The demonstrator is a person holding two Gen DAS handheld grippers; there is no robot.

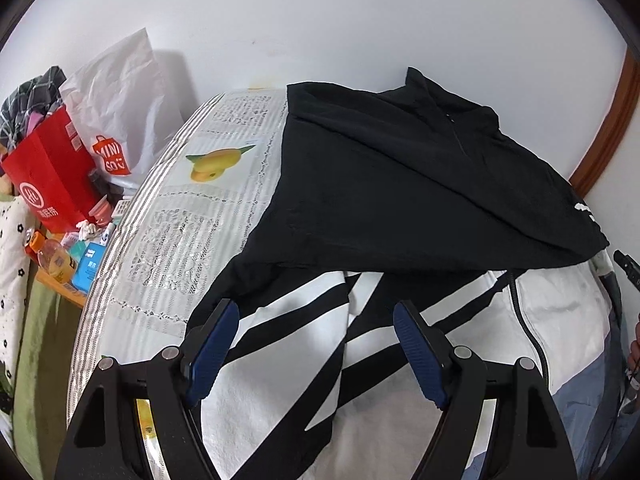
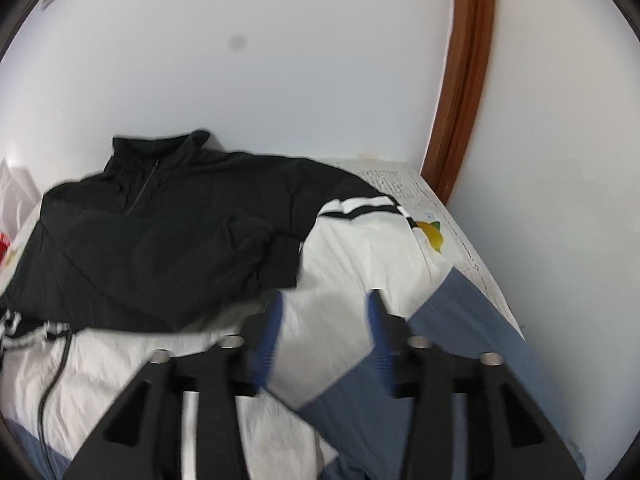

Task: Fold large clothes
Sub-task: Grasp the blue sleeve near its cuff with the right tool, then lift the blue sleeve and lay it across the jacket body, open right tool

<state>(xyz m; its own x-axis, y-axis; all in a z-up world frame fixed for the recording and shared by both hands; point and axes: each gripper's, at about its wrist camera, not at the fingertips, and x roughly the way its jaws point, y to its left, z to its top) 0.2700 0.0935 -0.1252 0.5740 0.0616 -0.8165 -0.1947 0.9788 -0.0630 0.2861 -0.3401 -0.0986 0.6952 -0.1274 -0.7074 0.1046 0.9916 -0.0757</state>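
Note:
A large jacket lies spread on the table, its black upper half (image 1: 380, 184) with collar and zip toward the wall. One black sleeve is folded across the chest (image 2: 160, 240). Nearer me, the jacket turns white with black stripes (image 1: 280, 340), and a blue-grey panel (image 2: 460, 320) shows in the right wrist view. My left gripper (image 1: 314, 306) hovers open over the striped white cloth, with nothing between its blue pads (image 1: 416, 352). My right gripper (image 2: 325, 298) stands open above the white and blue-grey part. No cloth is pinched between its jaws.
The table wears a lace-patterned cloth (image 1: 180, 240) with fruit prints. A black cord (image 1: 524, 320) runs over the jacket. A red bag (image 1: 52, 176), a white shopping bag (image 1: 120, 100) and small clutter crowd the left side. A brown door frame (image 2: 464, 80) stands on the right.

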